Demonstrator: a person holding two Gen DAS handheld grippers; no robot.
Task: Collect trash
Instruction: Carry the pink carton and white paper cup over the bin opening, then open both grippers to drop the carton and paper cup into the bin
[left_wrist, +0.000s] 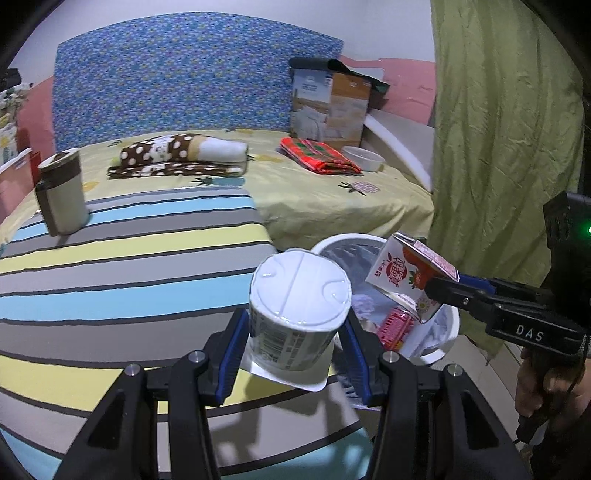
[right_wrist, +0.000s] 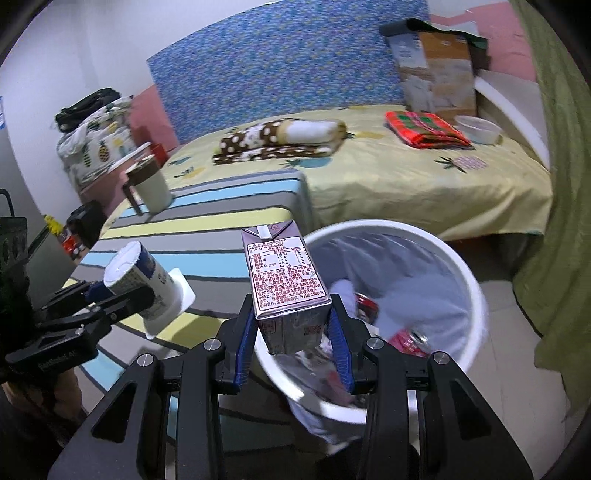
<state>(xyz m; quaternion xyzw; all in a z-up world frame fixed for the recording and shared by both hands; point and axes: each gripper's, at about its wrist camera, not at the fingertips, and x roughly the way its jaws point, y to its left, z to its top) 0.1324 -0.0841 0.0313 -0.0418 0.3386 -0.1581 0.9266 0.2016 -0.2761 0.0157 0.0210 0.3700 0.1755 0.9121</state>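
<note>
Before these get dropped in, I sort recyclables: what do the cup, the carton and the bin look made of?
Cup: likely thin plastic, glossy, with a printed label sleeve and a moulded white base.
Carton: coated paperboard, folded seams, slightly dented, printed panel with a faint sheen.
Bin: smooth white rigid plastic by its look, lined with a thin crinkled translucent bag.

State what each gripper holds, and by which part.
Left gripper: white plastic yogurt cup, upside down, gripped by its sides. Right gripper: small drink carton, gripped by its lower sides.
</note>
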